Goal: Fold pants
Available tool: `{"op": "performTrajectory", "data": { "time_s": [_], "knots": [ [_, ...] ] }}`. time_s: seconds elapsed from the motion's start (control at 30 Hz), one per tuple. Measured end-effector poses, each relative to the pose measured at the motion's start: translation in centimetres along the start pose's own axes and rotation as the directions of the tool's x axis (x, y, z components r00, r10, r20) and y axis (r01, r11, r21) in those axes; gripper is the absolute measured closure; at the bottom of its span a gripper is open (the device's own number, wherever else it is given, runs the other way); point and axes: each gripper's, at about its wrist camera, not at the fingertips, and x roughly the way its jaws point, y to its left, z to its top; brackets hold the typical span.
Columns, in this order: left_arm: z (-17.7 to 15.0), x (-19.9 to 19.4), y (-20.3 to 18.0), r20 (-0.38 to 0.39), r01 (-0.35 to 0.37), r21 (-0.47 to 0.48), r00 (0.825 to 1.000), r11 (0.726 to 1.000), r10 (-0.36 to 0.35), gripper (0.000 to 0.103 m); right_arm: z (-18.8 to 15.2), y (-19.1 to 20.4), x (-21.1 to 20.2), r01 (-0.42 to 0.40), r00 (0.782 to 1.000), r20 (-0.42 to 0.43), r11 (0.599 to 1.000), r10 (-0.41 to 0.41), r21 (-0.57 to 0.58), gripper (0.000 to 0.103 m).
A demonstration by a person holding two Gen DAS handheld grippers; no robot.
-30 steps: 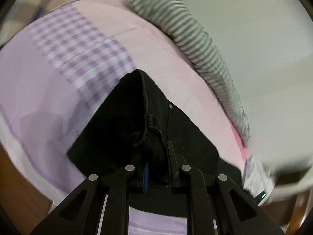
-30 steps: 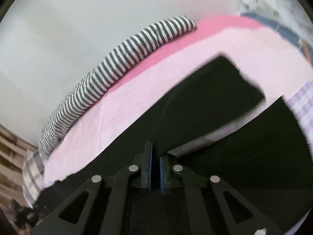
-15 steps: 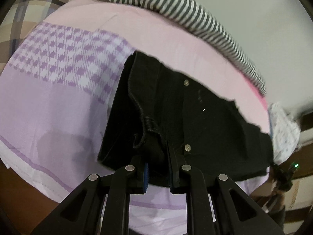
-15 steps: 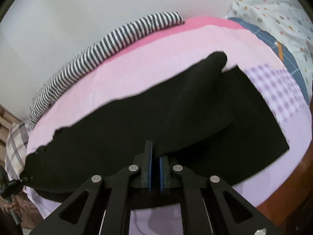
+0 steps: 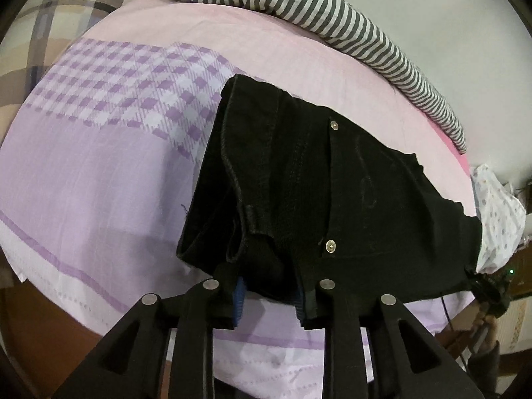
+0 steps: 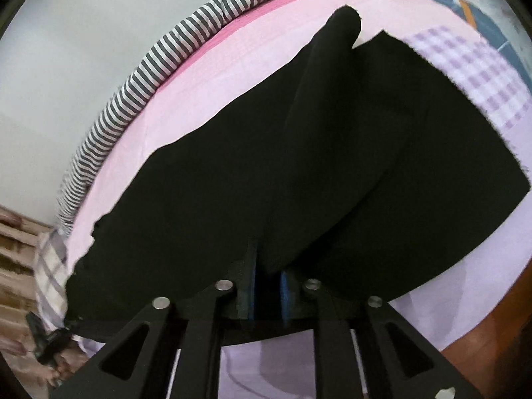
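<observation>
Where the black pants (image 5: 332, 193) lie across the bed, their waistband end with two metal rivets sits at the left gripper (image 5: 271, 294), whose blue-padded fingers (image 5: 240, 294) are parted with a thick bunch of waistband denim between them; whether they actually bite on it cannot be told. At the other end, the right gripper (image 6: 267, 294) has its fingers (image 6: 285, 291) set a little apart with a fold of the leg fabric (image 6: 299, 166) between them, and again the grip itself is unclear. One leg lies folded over the other, its narrow cuff reaching toward the far side of the mattress.

The pants rest on a pink and lilac bedsheet (image 5: 99, 173) with a purple gingham band (image 5: 133, 93). The near edge of the pants runs close to the near edge of the bed, where brown floor (image 6: 482, 349) shows below. Bare sheet lies open to the far side and beyond the waistband. Along the far edge, against the white wall (image 6: 66, 50), lies a long striped cloth roll (image 5: 332, 23), well apart from the pants. A dotted white cloth (image 5: 495, 219) sits past the leg end.
</observation>
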Motion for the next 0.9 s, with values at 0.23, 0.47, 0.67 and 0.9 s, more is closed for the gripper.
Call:
{"op": "performTrajectory", "data": {
  "time_s": [0.23,0.47,0.67,0.9],
  "knots": [
    [-1.9,-3.3,-2.4,0.071,-0.122,0.098,0.991,0.988,0.115,0.066,0.6,-1.6,-1.1,-0.075,0.997,0.034,0.996,0.073,0.054,0.077],
    [-4.7,-6.2,-8.6,0.215,-0.144,0.276,0.973,0.95,0.085,0.065,1.8,-4.0,-1.8,-0.18,0.982,0.078,0.975,0.171,0.13,0.077],
    [-6.4,-3.5,-16.9,0.174,-0.012,0.47,0.981,0.883,-0.079,0.064,2.6,-5.6,-1.9,-0.258,0.964,0.11,0.946,0.24,0.194,0.077],
    [-9.5,2.3,-28.2,0.036,0.1,0.67,0.985,0.735,-0.167,0.064,3.7,-6.4,-3.0,-0.285,0.956,0.134,0.935,0.261,0.213,0.077]
  ]
}}
